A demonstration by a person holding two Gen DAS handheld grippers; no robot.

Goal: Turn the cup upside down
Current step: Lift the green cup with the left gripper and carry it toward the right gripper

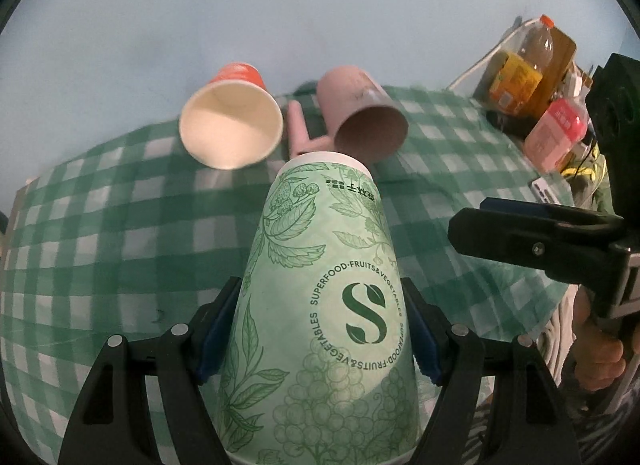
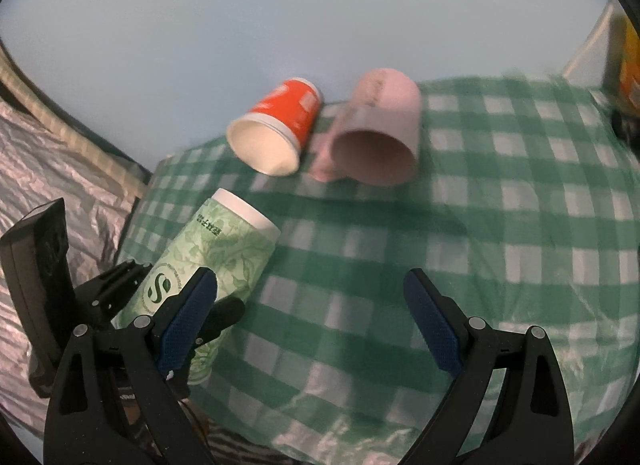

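Green leaf-printed paper makes up the cup (image 1: 324, 305), and the left tongs (image 1: 320, 329) are clenched on its body about halfway along, blue pads pressing either side. It hangs above the checked tablecloth (image 1: 100, 245), tilted, its white end pointing away toward the far edge of the table; the right wrist view shows the same cup (image 2: 208, 261) at a slant, clear of the cloth. The right tongs (image 2: 312, 325) are released, fingers spread wide over bare cloth with nothing between them.

Judging from this, the turn is under way and the setting-down is left to do. Thin paper walls could buckle if the squeeze tightens, and a smooth tapered side could let the cup slide out of the pads as it tips further. Two other cups lie on their sides just ahead, an orange one (image 1: 232, 125) and a pink mug (image 1: 364, 117); swinging wide or placing too far forward could knock them. Bottles (image 1: 536, 65) crowd the right edge, and the loose cloth may give an uneven footing
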